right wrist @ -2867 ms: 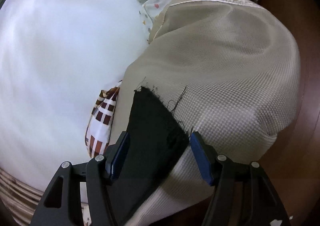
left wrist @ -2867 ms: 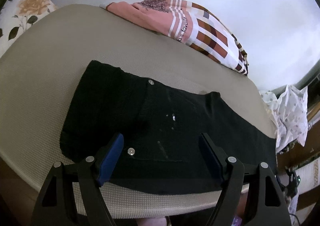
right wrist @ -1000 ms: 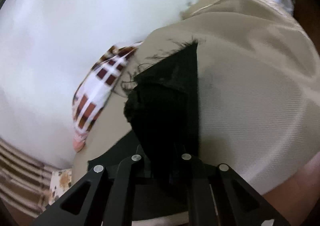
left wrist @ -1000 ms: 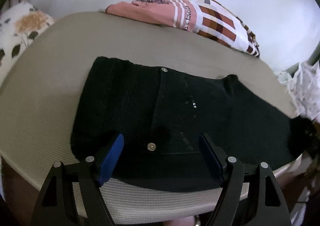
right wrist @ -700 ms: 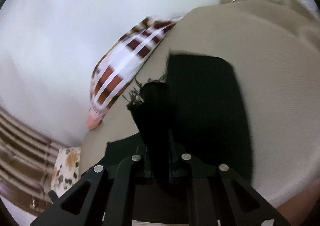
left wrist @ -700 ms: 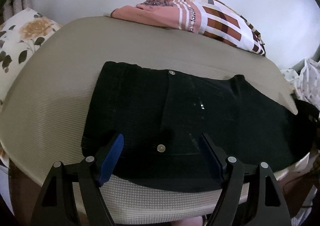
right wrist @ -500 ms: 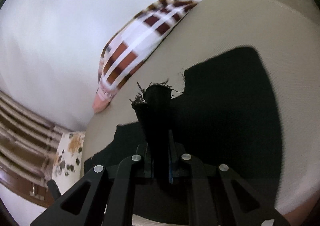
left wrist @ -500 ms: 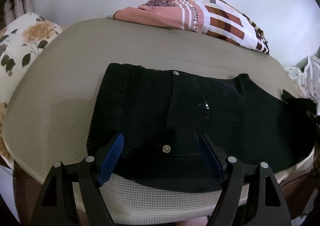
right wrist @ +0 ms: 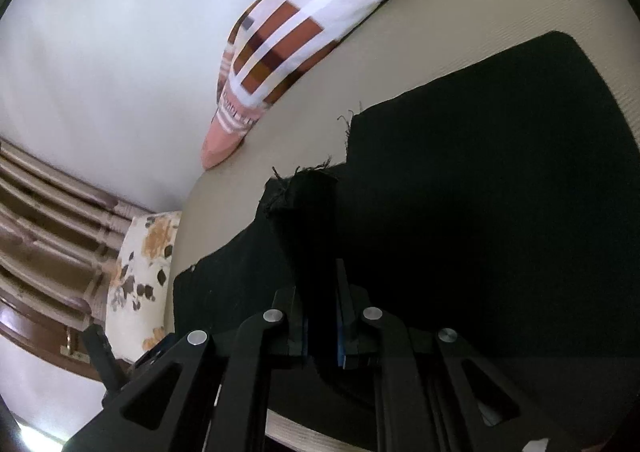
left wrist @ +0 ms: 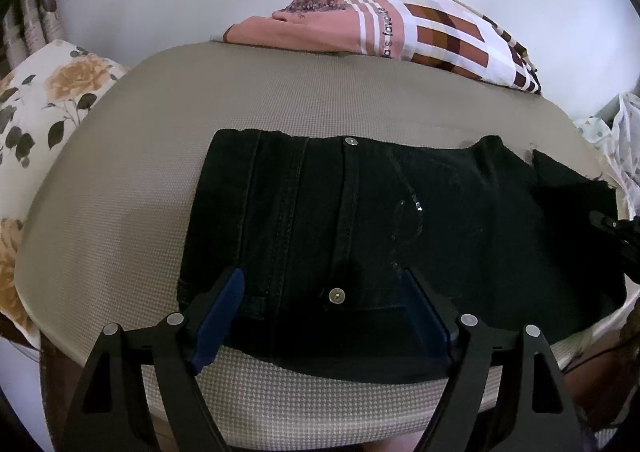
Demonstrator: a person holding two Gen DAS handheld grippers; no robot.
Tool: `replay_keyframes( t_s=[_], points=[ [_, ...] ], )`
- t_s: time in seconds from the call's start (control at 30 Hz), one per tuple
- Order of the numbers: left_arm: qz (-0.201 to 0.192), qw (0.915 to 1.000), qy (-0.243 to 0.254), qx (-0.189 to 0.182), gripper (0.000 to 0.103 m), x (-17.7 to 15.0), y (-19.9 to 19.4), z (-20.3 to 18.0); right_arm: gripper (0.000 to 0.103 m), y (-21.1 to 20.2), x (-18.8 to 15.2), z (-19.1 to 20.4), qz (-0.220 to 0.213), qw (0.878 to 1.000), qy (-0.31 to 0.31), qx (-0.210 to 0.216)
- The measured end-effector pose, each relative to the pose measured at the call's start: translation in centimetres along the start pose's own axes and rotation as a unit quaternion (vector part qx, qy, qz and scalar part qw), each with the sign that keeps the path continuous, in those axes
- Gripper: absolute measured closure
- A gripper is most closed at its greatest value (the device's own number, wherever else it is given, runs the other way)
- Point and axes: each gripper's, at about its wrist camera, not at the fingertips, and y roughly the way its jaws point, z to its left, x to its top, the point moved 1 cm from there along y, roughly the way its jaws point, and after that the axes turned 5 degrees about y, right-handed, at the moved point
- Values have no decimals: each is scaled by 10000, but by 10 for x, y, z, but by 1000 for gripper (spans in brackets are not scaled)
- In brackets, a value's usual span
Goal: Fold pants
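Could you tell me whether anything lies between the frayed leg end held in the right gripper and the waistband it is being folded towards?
Nothing visible does. The right gripper pinches the frayed hem of the black denim pants, with only flat black fabric towards the waistband.

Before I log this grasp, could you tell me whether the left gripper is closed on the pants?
No, the left gripper is open, its jaws spread wide above the waist of the black pants.

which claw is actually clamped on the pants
The right claw: its jaws are shut on the frayed hem of the black pants. The left claw hangs open over the waistband.
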Motion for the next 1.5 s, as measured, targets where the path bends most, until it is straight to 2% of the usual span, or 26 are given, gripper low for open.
replay_keyframes(
  t_s=[0.4,0.93,1.5],
  points=[
    [61,9999,-129,-40,22,1,0,6,92,29,-19,22,304,9986,-419,-123],
    [116,9999,24,-2,21,0,2,-2,92,45,-55,31,607,9928,-963,-384],
    [151,9999,39,-22,18,0,4,-4,89,51,-77,43,584,9805,-1706,-777]
  ],
)
